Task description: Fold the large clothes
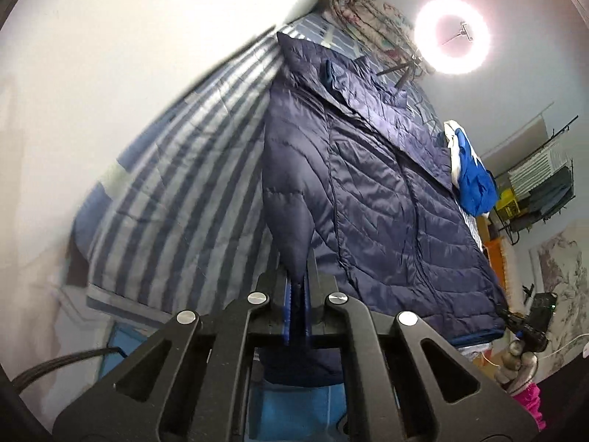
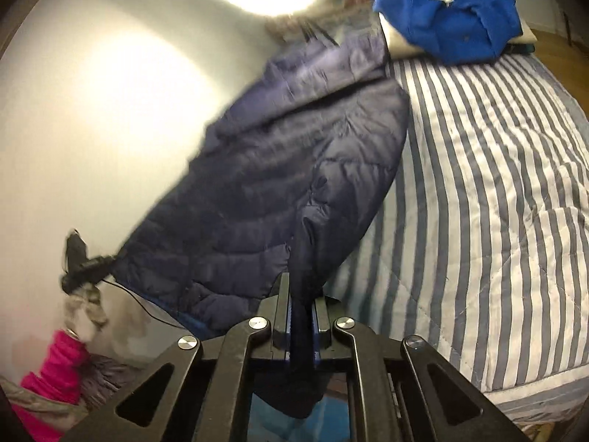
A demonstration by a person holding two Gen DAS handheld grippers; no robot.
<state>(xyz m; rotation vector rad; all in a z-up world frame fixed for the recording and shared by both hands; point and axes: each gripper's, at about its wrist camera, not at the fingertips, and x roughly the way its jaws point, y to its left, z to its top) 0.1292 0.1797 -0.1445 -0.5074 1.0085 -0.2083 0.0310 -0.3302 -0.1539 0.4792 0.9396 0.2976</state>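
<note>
Striped bedspread bears navy puffer jacket, clamped by both grippers' jaws.

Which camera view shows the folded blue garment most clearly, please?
The right wrist view: the blue garment lies folded on the striped bed, seen whole. The left wrist view shows it small, beyond the navy jacket.
</note>
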